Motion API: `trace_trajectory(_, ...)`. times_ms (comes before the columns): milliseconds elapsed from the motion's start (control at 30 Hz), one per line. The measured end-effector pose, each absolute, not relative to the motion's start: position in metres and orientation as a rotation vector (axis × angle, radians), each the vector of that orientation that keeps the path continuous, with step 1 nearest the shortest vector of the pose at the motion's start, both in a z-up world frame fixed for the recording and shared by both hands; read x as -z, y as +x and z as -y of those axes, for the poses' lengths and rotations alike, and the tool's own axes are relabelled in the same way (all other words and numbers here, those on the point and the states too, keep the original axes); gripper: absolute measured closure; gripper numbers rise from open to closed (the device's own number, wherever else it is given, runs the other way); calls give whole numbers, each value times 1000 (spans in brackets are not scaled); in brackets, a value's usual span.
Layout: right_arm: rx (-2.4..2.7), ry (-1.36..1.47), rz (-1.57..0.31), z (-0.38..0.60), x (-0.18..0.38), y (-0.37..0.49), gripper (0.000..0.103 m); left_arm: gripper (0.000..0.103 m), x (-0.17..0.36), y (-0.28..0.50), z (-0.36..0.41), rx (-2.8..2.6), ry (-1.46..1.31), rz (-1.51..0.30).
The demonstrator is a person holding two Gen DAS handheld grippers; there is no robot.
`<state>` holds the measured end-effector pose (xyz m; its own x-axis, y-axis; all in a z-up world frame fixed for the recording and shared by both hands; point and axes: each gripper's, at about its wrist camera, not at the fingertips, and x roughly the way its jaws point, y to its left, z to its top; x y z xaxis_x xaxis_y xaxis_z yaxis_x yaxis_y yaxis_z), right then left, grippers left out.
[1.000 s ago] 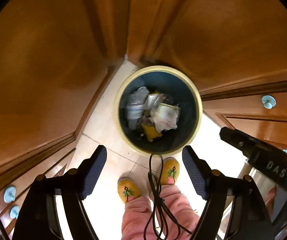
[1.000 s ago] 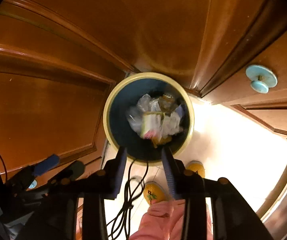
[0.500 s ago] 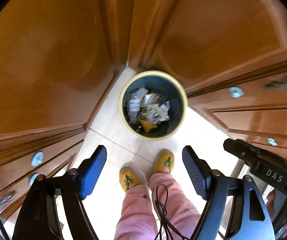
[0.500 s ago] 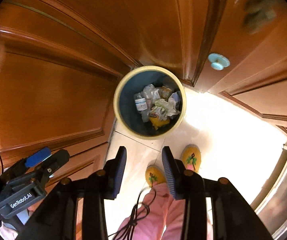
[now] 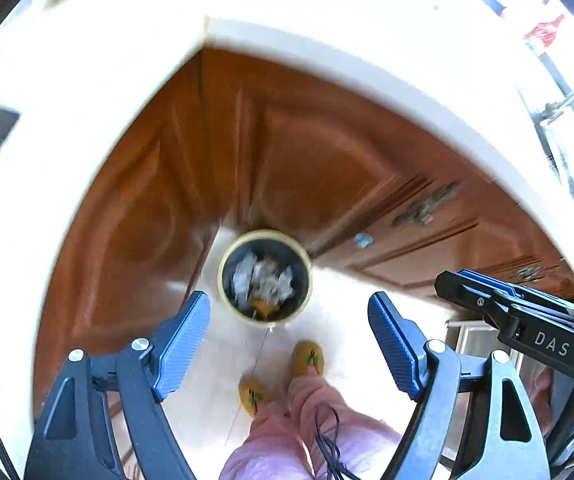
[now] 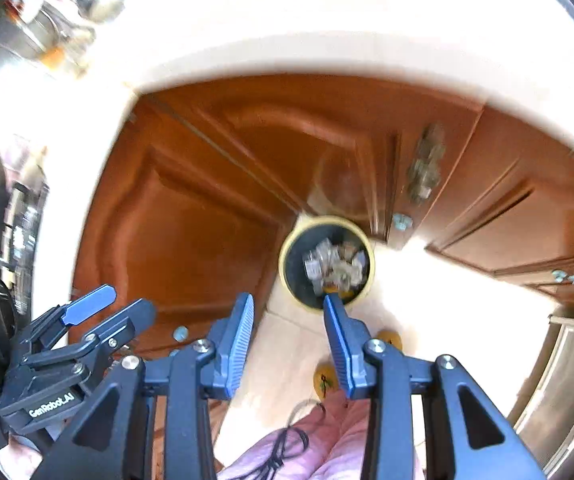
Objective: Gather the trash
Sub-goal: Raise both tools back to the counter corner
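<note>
A round trash bin with a pale yellow rim [image 5: 223, 276] stands on the floor in the cabinet corner, far below both grippers; it also shows in the right wrist view [image 6: 370, 256]. It holds crumpled wrappers and plastic trash [image 5: 265, 280], seen also in the right wrist view [image 6: 333, 266]. My left gripper [image 5: 289, 344] is open and empty, high above the bin. My right gripper [image 6: 289, 338] is open and empty, also high above the bin. The frames are blurred by motion.
Brown wooden cabinet doors [image 5: 307, 152] with pale knobs [image 5: 363, 240] surround the bin. A bright white countertop edge [image 5: 367, 68] curves above them. The person's yellow slippers [image 5: 309, 356] and pink trousers [image 5: 287, 440] stand on the pale tiled floor. Jars [image 6: 67, 4] stand top left.
Both grippers have risen well away from the bin, which now looks much smaller. The countertop has come into view. Both stay open and empty.
</note>
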<state>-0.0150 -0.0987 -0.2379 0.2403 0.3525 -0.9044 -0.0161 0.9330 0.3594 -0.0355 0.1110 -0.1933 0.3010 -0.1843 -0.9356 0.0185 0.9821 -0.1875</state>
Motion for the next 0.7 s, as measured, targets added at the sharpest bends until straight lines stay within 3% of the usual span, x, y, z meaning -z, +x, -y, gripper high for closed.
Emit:
trace_trajectory(167,-243,282,-1165,112,165,-16,66,22,116,-19,-87,194,-81,-1100)
trace_trajectory(400,-237,283,-961,129,78,-2,66,12,23,6,-79,168,2,-865)
trace_trajectory(567,-225,298,-878,148,34,21,65,12,-18,30,-84,92,46,-739)
trace_trajectory(700,-229,295,-832,161,-3,56,56,12,-38,57,-86,23,56,-676)
